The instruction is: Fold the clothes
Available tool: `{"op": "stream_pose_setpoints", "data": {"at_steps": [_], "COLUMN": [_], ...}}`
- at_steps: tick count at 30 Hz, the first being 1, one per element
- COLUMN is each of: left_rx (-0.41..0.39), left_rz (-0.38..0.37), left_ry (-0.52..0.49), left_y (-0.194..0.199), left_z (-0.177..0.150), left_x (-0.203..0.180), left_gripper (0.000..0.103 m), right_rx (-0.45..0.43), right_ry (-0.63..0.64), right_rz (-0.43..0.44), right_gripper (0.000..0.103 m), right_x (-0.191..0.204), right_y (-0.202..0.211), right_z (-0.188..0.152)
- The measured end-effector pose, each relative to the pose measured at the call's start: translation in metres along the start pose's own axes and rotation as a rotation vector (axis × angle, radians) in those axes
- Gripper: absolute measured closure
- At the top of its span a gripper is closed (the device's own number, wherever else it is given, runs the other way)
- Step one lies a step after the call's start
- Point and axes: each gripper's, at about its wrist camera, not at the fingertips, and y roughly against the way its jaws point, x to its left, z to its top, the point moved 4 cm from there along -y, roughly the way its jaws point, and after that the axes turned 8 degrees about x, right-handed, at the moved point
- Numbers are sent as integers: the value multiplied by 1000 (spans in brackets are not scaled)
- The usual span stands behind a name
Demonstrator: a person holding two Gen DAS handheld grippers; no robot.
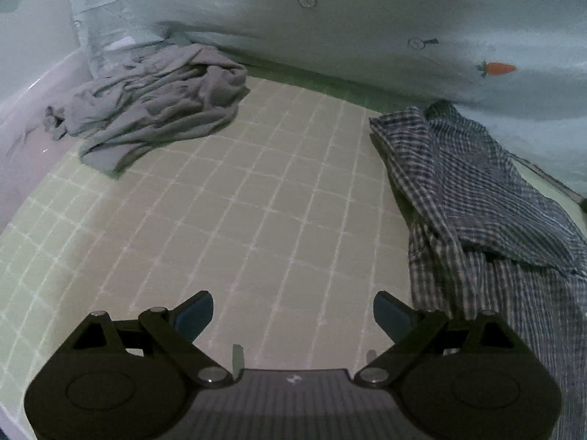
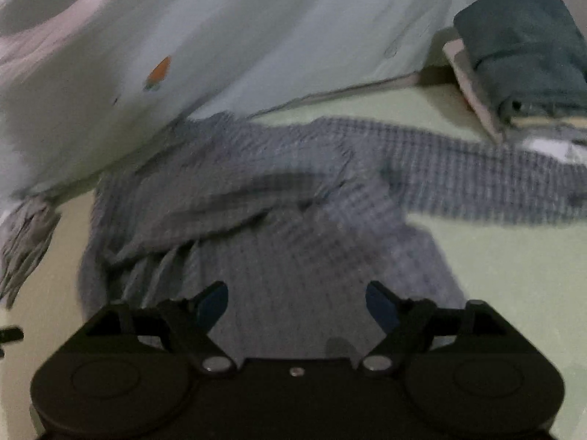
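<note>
- far left: grey garment [image 1: 150, 102] lies crumpled in a heap on the gridded mat [image 1: 234, 212]; it sits at the mat's far-left corner, partly over the mat edge and against the pale bedding [image 1: 330, 29]
- pale bedding runs across the back of both views; small prints on it, one an orange carrot [image 1: 497, 68]; the same carrot shows blurred in the right wrist view [image 2: 159, 71]
- left gripper [image 1: 293, 311]: fingers released, spread wide, nothing between them; blue pads [image 1: 196, 313] visible; it hangs over bare mat, well apart from the grey garment and just beside the checked cloth's near edge
- mat centre: bare grid between the two garments
- right of mat: plaid shirt [image 1: 477, 201] lies loosely spread, dark checked, rumpled, a flap folded over on itself; far end touches the bedding
- right gripper [image 2: 297, 304]: fingers released, wide apart, holding nothing; plaid shirt [image 2: 293, 220] lies directly under and ahead of it, flat on the mat, not pinched; whether the pads touch the cloth I cannot tell; frame is motion-blurred
- one sleeve [image 2: 495, 183] stretches off to the right across the mat
- far right: folded dark teal stack [image 2: 521, 58] sits on a pale board [image 2: 473, 88], just beyond the sleeve; lighter folded layers show under the teal
</note>
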Motion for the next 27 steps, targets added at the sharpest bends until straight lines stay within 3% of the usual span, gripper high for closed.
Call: {"op": "stream_pose_setpoints", "data": {"at_steps": [5, 10, 13, 14, 15, 16, 17, 18, 21, 24, 27], "left_rx": [7, 31, 37, 35, 32, 30, 28, 27, 12, -16, -31], "left_rz": [36, 64, 79, 81, 83, 85, 81, 80, 67, 36, 0], "left_ry": [11, 24, -23, -37, -52, -66, -76, -84, -79, -54, -24], "left_y": [-35, -63, -78, -80, -83, -85, -86, -86, -84, -77, -79], "left_z": [31, 63, 78, 81, 85, 89, 92, 95, 106, 119, 133], "left_x": [-25, -48, -65, -70, -75, -80, -82, -85, -86, -85, -85], "left_gripper": [9, 9, 9, 9, 9, 9, 9, 9, 9, 9, 8], "right_rx": [-41, -14, 15, 29, 43, 47, 41, 34, -3, -147, -273], "right_ry": [-3, 0, -19, -27, -33, -25, -2, 20, 81, 66, -31], "right_rz": [-41, -110, -79, -64, -48, -33, -18, -3, 42, 83, -45], "right_gripper": [24, 29, 35, 41, 59, 71, 90, 95, 97, 97, 97], "right_x": [-37, -63, -76, -79, -82, -82, -78, -74, -63, -63, -95], "right_y": [-59, -112, -134, -141, -147, -149, -146, -144, -132, -89, -66], "right_z": [62, 112, 128, 132, 134, 136, 138, 140, 150, 174, 195]}}
